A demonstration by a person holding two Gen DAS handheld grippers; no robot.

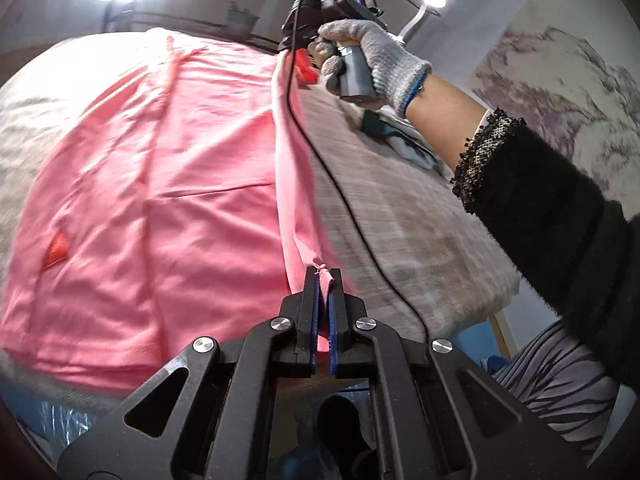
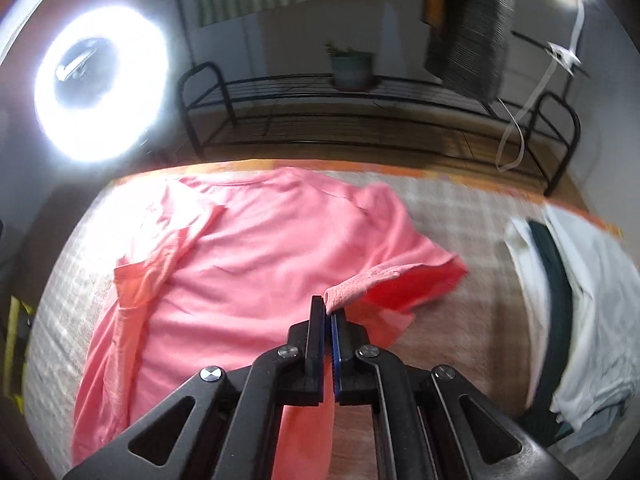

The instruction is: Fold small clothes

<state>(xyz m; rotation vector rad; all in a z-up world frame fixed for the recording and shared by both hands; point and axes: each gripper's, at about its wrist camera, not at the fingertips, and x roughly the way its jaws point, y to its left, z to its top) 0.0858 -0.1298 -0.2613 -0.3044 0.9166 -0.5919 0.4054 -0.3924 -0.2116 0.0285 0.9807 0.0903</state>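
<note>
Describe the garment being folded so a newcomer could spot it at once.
On the beige woven table cover, the pink short-sleeved shirt lies spread out, its right edge pinched by the left gripper and right gripper. The pile beside it is white and dark green.

A table (image 2: 452,216) under a pale, checked grey cloth carries it all. The pink shirt (image 2: 256,264) lies spread across its middle and left side, one edge lifted off the cloth. Well apart at the right edge sits a heap of white and dark green clothes (image 2: 568,304).
</note>
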